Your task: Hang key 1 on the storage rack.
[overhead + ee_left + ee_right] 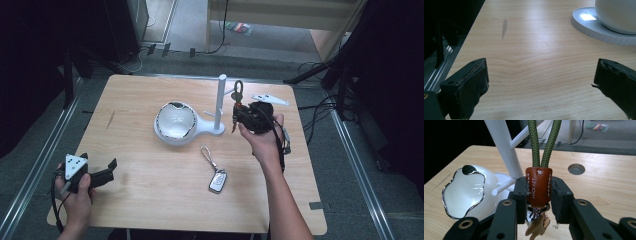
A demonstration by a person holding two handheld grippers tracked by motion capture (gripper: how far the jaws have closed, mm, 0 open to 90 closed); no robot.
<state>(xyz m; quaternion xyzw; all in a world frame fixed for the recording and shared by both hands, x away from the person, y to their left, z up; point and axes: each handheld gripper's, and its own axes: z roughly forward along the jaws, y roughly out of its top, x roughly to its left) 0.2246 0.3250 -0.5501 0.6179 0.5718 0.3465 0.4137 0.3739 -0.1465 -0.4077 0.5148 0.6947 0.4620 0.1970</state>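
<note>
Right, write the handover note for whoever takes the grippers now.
Right gripper: shut on the brown leather tab of the green cord keychain, held upright beside the white peg stand, its loop up near a peg.
Left gripper: open, holding nothing, low over the near left corner of the table.
Car key fob lies on the table in front of the white bowl.
Done: keychain picked up and brought to the stand.
Left: probably hook the loop over a peg; the fob may be next.

A light wooden counter (150, 200) carries everything. On it stand a white bowl stand (176, 123) with a post (220, 102). A car key (218, 180) lies nearer the front edge.
</note>
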